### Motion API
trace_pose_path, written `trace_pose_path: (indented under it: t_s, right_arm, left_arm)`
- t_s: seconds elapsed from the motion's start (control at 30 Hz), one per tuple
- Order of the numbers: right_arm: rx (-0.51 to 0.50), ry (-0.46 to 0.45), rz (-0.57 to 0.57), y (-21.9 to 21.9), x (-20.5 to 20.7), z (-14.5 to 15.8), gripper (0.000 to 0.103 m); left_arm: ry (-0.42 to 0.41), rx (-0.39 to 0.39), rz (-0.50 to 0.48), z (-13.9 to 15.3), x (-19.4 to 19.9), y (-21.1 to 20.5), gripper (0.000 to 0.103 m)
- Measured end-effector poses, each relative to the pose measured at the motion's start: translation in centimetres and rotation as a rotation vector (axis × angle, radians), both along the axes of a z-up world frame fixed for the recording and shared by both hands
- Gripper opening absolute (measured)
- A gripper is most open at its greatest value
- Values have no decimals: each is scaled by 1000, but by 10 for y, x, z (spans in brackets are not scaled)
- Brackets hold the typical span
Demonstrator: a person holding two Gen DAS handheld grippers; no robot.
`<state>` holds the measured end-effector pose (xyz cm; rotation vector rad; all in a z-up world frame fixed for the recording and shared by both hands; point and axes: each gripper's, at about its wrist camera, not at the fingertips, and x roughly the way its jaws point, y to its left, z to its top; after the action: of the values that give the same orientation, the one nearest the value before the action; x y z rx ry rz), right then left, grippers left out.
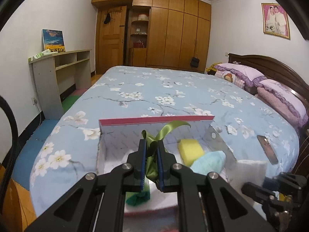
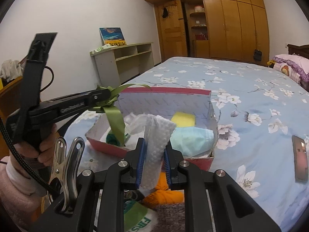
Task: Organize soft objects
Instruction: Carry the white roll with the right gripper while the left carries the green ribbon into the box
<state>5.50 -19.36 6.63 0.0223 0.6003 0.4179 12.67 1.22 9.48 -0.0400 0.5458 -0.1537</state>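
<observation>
Nearest in the right wrist view, the right gripper [image 2: 153, 160] is pinching a white dimpled cloth [image 2: 157, 135], its blue pads pressed on the lower part of it so that the cloth stands up between them, long axis upright, the top edge folded over and flopping left. Under this gripper lie an orange soft item [image 2: 164, 191] and a green-and-white fabric piece [image 2: 138, 218], both partly hidden.

Just left of it, the left gripper [image 2: 107, 95], held in a person's hand [image 2: 41, 145], is clamped on a green satin ribbon [image 2: 115, 121]. One tail hangs down into the near left part of the box, and a loop curls up and to the right. In the left wrist view the same ribbon [image 1: 152, 148] is bunched between the closed pads.

Beyond both grippers sits an open red-edged box [image 2: 168, 90] with a pale patterned lining, on the floral blue bedspread [image 2: 251, 89]. It lies directly ahead of and below the two held items, and my guess is that both are headed for it. The left gripper is already over its near left corner, so it looks nearer to a drop. Inside rest a yellow sponge [image 2: 182, 118] at the far right, a light blue cloth [image 2: 191, 139] in front of it, and a dark green bundle [image 2: 111, 137] at the near left.

A phone [image 2: 300, 159] lies on the bedspread to the right of the box.
</observation>
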Motion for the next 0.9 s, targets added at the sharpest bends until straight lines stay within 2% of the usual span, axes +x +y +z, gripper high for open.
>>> trace_pose_path:
  t_s: [0.33,0.5,0.77,0.9]
  right_arm:
    - [-9,24,-25,-10,18,-7,20]
    - [-30,27,-45,-15,32,-8,20]
    - [-63,32,-80,-19,59,-12,20]
    - [-80,26,-96,-19,72,-14,20]
  left_arm:
    - [75,7,20,-32,42,-6,11]
    - [141,12,20,-56,58,-7,11]
    - [212,10,57,-82,72,-2,12]
    - [215,13,67,-86,75,1,17]
